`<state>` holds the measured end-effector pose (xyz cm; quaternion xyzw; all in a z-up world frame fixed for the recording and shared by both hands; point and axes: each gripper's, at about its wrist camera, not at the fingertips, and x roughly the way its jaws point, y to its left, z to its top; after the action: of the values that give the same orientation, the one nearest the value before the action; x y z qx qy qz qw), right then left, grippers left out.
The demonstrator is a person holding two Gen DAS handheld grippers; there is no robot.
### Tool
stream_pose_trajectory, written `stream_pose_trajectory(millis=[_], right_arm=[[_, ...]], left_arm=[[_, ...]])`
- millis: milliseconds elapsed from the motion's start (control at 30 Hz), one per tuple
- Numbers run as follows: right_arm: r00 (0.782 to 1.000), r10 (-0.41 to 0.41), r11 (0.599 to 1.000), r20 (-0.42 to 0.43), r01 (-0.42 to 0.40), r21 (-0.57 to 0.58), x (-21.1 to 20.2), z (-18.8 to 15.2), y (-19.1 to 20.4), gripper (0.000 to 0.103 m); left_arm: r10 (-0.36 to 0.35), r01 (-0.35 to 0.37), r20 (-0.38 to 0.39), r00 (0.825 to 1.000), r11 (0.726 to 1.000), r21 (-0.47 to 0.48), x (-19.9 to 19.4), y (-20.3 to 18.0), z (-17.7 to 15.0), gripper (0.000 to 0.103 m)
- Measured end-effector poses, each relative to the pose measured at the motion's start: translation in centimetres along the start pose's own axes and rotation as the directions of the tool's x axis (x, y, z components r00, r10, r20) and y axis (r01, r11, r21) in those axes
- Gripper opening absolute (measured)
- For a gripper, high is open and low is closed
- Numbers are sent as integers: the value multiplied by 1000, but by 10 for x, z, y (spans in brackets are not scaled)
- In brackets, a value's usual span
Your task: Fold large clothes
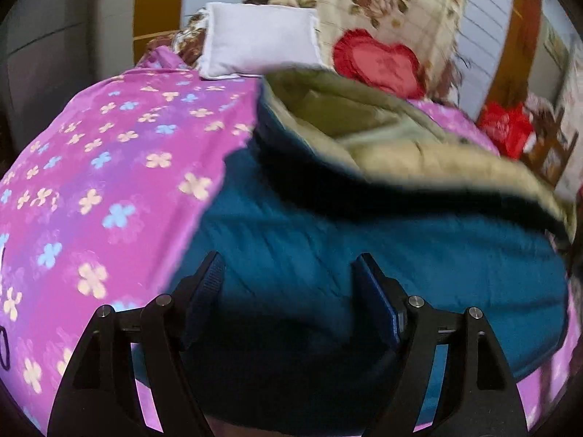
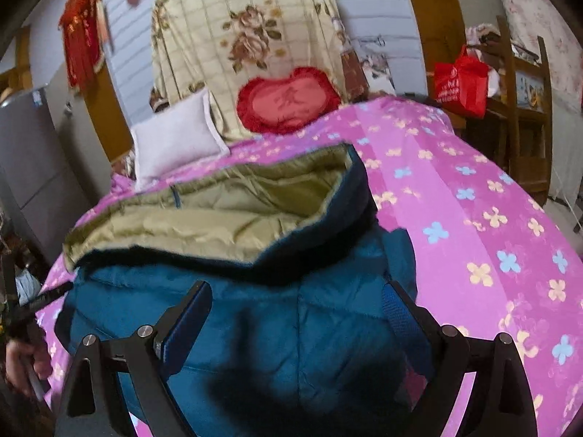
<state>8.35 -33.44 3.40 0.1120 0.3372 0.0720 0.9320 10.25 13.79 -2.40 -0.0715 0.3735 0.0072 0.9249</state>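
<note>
A large teal padded jacket (image 1: 328,225) with an olive-beige lining (image 1: 419,156) lies partly folded on a bed with a pink flowered cover (image 1: 109,182). My left gripper (image 1: 288,266) is open just above the teal fabric, jaws wide apart, nothing between them. In the right wrist view the same jacket (image 2: 273,309) shows its lining (image 2: 226,215) facing up at the far side. My right gripper (image 2: 297,295) is open over the teal part, holding nothing.
A white pillow (image 1: 258,43), a red heart cushion (image 1: 379,62) and a floral blanket (image 2: 247,36) sit at the bed's head. A red bag (image 2: 461,80) rests on wooden shelves to the right. A grey cabinet (image 2: 22,153) stands left.
</note>
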Motion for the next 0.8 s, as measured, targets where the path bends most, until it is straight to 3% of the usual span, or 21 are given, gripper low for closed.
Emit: stream_pose_trajectory(millis=[133, 233, 367, 467, 533, 667, 733, 800], right_arm=[[999, -16, 1000, -38, 17, 11, 14, 0, -1, 93], [1000, -9, 1000, -26, 9, 5, 19, 7, 7, 93], [999, -33, 999, -36, 32, -16, 38, 29, 18, 93], [993, -27, 999, -113, 22, -41, 71, 59, 23, 93], [973, -50, 996, -225, 31, -86, 109, 80, 20, 93], [938, -103, 995, -331, 93, -48, 159, 90, -6, 93], [931, -114, 993, -346, 115, -17, 173, 84, -19, 102], [938, -127, 991, -322, 134, 1, 172, 81, -24, 102]], left_arm=[[0, -1, 12, 1000, 999, 33, 2, -22, 6, 75], [10, -12, 27, 1000, 998, 68, 13, -38, 40, 75], [-4, 8, -44, 999, 996, 92, 55, -52, 98, 75], [13, -9, -33, 999, 995, 99, 80, -59, 126, 75], [42, -38, -40, 998, 994, 101, 102, -59, 139, 75], [199, -183, -115, 973, 974, 133, 150, -46, 132, 76], [158, -150, -120, 980, 986, 72, 154, -34, 124, 78], [170, -163, -104, 980, 984, 74, 148, -33, 123, 78]])
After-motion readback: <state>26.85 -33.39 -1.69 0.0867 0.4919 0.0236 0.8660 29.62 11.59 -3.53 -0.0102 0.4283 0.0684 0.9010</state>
